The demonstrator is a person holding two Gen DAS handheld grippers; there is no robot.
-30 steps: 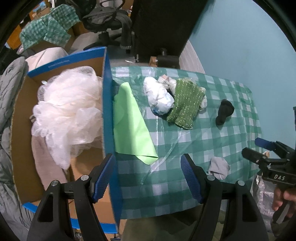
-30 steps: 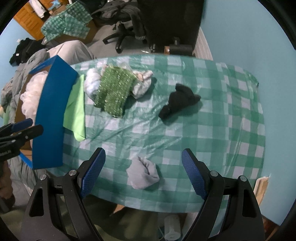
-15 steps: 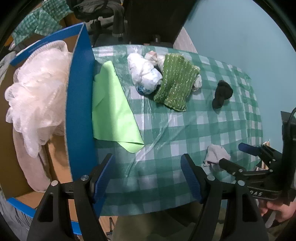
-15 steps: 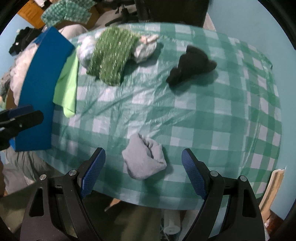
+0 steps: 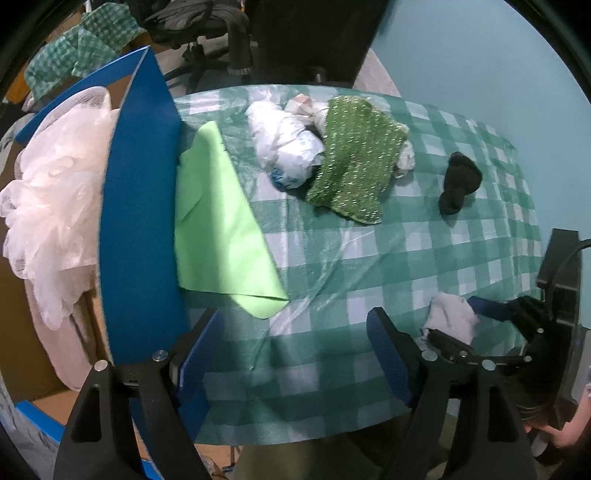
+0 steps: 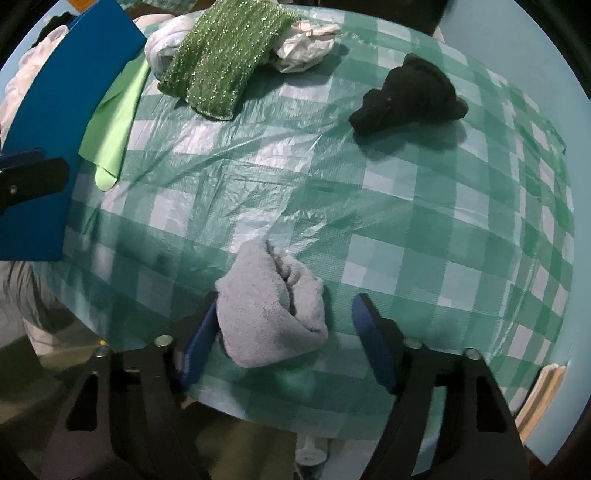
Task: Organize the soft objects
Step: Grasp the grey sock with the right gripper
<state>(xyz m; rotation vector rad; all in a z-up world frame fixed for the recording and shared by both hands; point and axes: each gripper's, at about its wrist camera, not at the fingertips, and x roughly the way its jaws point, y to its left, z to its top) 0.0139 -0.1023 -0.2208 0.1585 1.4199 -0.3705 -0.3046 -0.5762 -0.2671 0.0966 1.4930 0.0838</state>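
A rolled grey sock (image 6: 271, 304) lies near the front edge of the green checked table (image 6: 424, 221). My right gripper (image 6: 284, 339) is open with the sock between its fingers, against the left one; the sock shows in the left wrist view (image 5: 450, 317) too. My left gripper (image 5: 291, 354) is open and empty over the table's front left, beside the blue flap (image 5: 136, 221) of a cardboard box. A black sock (image 6: 410, 96), a sparkly green cloth (image 6: 221, 55), white bundles (image 5: 284, 144) and a light green cloth (image 5: 218, 229) lie further back.
The cardboard box (image 5: 22, 332) at the left holds a white mesh pouf (image 5: 55, 192) and a beige cloth (image 5: 70, 332). An office chair (image 5: 207, 29) and dark furniture stand behind the table. A teal wall (image 5: 480, 55) is at the right.
My right gripper has moved forward and down until the grey sock sits between its fingers. My left gripper has shifted right, from over the box toward the table.
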